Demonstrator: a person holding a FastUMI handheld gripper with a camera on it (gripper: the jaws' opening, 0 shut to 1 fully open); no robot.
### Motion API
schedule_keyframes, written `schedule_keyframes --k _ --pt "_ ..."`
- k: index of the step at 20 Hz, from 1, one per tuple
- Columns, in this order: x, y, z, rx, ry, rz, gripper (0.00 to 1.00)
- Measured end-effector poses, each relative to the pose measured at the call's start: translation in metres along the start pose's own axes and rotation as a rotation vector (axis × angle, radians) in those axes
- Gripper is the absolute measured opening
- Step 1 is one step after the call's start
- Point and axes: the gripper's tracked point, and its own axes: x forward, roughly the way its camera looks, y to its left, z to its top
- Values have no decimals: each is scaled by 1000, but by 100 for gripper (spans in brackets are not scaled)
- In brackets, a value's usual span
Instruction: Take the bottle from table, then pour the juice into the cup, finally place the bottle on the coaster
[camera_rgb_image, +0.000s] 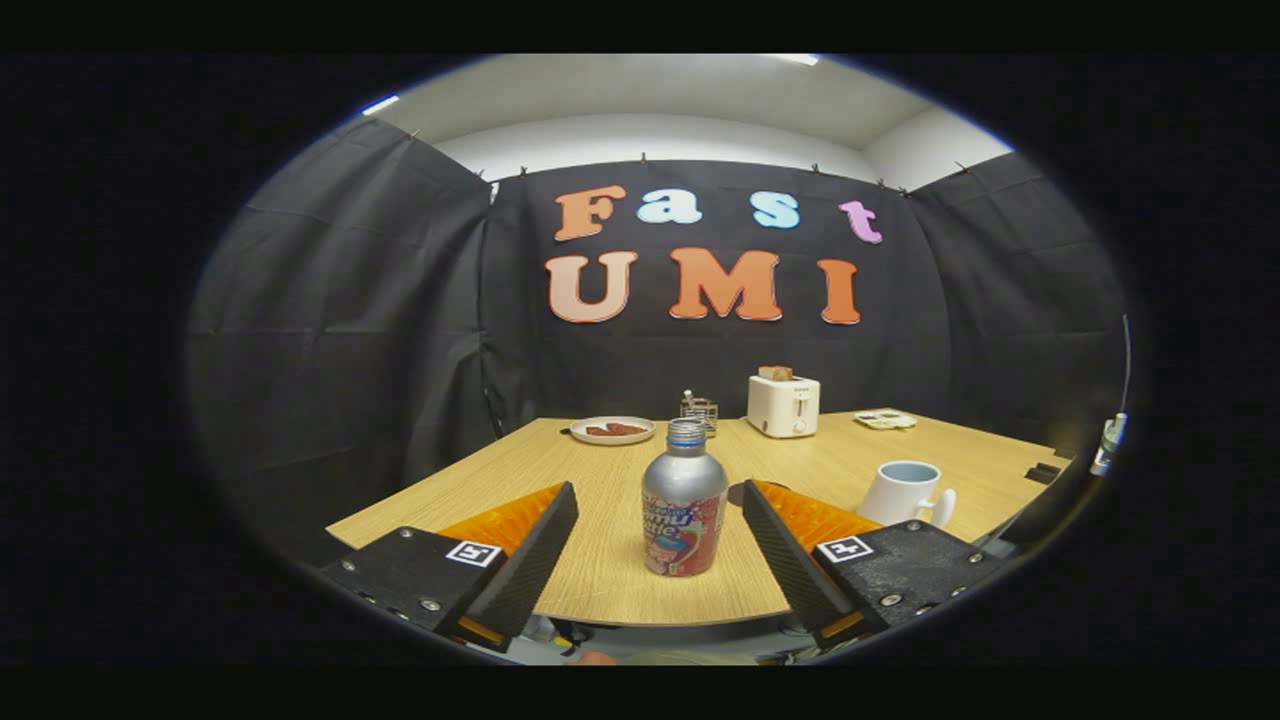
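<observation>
One broad light-wood table (600, 570) carries everything we see, and we work down from it by size. At its far edge stands a white two-slot toaster (783, 405) with a browned slice sticking up from the top. Nearer us, upright near the front edge, is the silver metal bottle (684, 500) with a red printed label; its neck has no cap on it, and we cannot make out the lettering or any juice inside. Our gripper (660, 515) is spread wide, its fingers flanking the bottle without touching it. Right of the bottle sits a white ceramic mug (905, 492) with a pale blue inside; we cannot see into it. A dark round coaster (741, 493) peeks out just behind the right finger. Far back lie a white plate (612, 430) holding dark red pieces, a small wire caddy (700, 411), and a small pale tray (885, 419).
</observation>
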Motion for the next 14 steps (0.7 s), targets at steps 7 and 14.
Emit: schedule_keyframes --k 7,14 --pt "22 -13 -22 -9 77 -34 98" --pt "41 -17 -49 11 180 -50 99"
